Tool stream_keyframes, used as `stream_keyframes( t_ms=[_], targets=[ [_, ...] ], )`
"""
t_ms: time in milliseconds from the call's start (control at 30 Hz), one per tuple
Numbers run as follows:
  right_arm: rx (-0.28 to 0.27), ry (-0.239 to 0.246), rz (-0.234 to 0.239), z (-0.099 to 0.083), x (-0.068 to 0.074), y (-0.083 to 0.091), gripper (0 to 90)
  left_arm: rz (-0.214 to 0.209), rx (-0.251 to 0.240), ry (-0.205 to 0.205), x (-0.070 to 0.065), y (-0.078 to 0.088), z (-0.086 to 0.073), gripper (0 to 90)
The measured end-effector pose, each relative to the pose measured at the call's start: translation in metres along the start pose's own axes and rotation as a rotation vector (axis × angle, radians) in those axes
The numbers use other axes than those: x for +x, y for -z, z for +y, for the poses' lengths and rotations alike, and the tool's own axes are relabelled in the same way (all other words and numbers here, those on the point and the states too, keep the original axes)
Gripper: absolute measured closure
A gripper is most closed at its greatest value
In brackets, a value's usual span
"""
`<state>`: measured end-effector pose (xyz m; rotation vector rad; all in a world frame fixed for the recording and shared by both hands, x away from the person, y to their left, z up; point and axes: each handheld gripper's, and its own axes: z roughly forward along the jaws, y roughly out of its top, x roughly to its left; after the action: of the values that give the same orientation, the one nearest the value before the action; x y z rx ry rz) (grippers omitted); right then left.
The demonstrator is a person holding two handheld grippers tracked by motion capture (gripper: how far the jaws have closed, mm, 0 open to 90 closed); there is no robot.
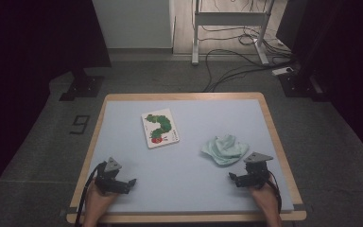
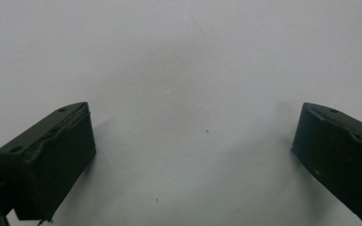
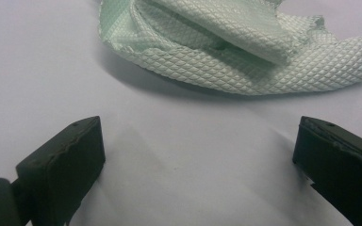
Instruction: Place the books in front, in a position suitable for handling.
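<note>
A crumpled mint-green cloth (image 1: pixel 224 149) lies on the right part of the pale blue mat (image 1: pixel 189 170). A white board book (image 1: pixel 160 127) with a green caterpillar on its cover lies flat near the middle. My left gripper (image 1: pixel 125 185) rests low at the front left, open, with bare mat between its jaws (image 2: pixel 193 141). At the front right my right gripper (image 1: pixel 236 179) is open too. In the right gripper view the cloth (image 3: pixel 235 52) lies just beyond that gripper (image 3: pixel 198 150), apart from it, and nothing sits between the jaws.
The mat covers a wooden-edged table (image 1: pixel 274 137). Past the far edge, a metal stand (image 1: pixel 229 19) and loose cables (image 1: pixel 236 61) lie on the grey floor. Dark equipment stands at both sides.
</note>
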<state>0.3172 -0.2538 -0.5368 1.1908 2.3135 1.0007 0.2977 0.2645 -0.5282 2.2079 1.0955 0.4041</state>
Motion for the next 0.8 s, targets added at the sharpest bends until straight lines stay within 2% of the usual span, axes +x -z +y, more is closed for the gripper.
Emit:
stream_keyframes(
  t_ms=[233,367,467,600,800],
  targets=[
    [0.0,-0.003,0.002,0.0,0.0,0.001,3.3,0.0,0.0,-0.001,0.0,0.0,0.0,0.0],
    [0.004,-0.025,-0.007,0.002,0.0,0.004,3.6,0.0,0.0,0.0,0.0,0.0,0.0,0.0],
    [-0.025,-0.032,-0.016,0.005,-0.001,0.011,1.8,0.0,0.001,-0.001,0.0,0.0,0.0,0.0],
    [-0.041,-0.022,-0.005,0.015,-0.005,0.018,0.0,0.0,0.0,-0.001,0.0,0.0,0.0,0.0],
    [-0.052,-0.001,0.001,0.028,-0.005,0.02,0.0,0.0,0.0,0.0,0.0,0.0,0.0,0.0]
  ],
)
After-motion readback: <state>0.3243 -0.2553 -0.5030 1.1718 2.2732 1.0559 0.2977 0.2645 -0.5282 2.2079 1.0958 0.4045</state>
